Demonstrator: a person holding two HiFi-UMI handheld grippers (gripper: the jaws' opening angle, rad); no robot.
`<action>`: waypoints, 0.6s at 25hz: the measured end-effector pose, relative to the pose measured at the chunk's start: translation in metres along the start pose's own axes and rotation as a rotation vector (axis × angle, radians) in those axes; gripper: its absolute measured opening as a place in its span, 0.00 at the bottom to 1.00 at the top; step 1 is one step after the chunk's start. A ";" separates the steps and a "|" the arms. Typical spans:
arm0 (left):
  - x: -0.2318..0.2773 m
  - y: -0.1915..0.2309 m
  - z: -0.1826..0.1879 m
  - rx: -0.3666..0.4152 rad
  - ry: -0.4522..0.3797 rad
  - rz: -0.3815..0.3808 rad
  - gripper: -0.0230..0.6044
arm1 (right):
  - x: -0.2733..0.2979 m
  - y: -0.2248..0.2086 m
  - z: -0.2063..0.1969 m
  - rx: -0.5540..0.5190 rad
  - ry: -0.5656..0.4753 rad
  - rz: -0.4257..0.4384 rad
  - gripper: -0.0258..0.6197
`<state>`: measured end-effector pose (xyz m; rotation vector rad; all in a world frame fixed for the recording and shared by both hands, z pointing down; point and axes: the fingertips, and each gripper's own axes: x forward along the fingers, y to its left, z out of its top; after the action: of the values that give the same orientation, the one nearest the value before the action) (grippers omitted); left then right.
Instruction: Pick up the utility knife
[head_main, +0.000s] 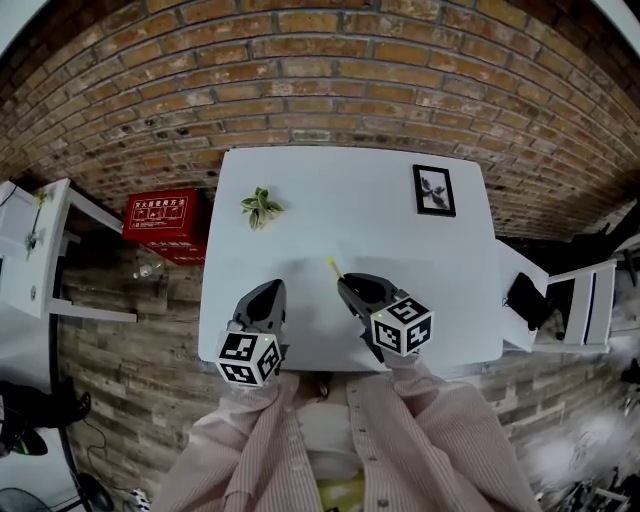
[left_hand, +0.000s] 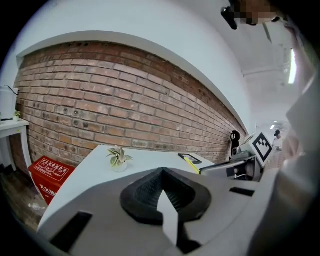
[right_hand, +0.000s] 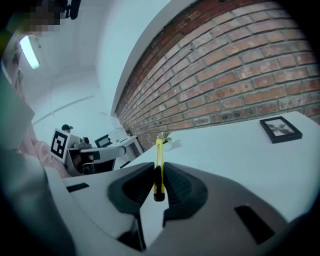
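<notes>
A slim yellow utility knife (right_hand: 158, 167) with a black end stands clamped between the two dark pads of my right gripper (right_hand: 159, 184), its yellow tip sticking out past the jaws. In the head view the knife's tip (head_main: 331, 265) pokes out ahead of the right gripper (head_main: 352, 285), held above the white table (head_main: 350, 210). My left gripper (head_main: 266, 296) hovers beside it over the table's near left; in the left gripper view its pads (left_hand: 162, 192) meet with nothing between them. From there the knife (left_hand: 191, 164) shows at the right.
A small potted plant (head_main: 261, 207) sits at the table's left, a black picture frame (head_main: 434, 189) at its far right. A red box (head_main: 165, 214) lies on the floor to the left. A brick wall runs behind; white furniture (head_main: 40, 250) stands at both sides.
</notes>
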<state>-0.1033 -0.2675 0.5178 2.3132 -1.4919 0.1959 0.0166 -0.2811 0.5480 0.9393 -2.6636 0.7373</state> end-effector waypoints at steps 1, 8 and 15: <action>0.000 -0.001 0.004 0.004 -0.011 -0.002 0.02 | -0.003 0.000 0.006 0.009 -0.028 -0.002 0.13; 0.000 -0.001 0.039 0.042 -0.090 -0.002 0.02 | -0.023 -0.002 0.047 0.037 -0.190 -0.026 0.13; -0.005 -0.001 0.072 0.072 -0.157 0.003 0.02 | -0.050 -0.009 0.084 0.072 -0.348 -0.075 0.13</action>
<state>-0.1111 -0.2908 0.4502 2.4327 -1.5874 0.0713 0.0574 -0.3053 0.4616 1.2838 -2.8893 0.7131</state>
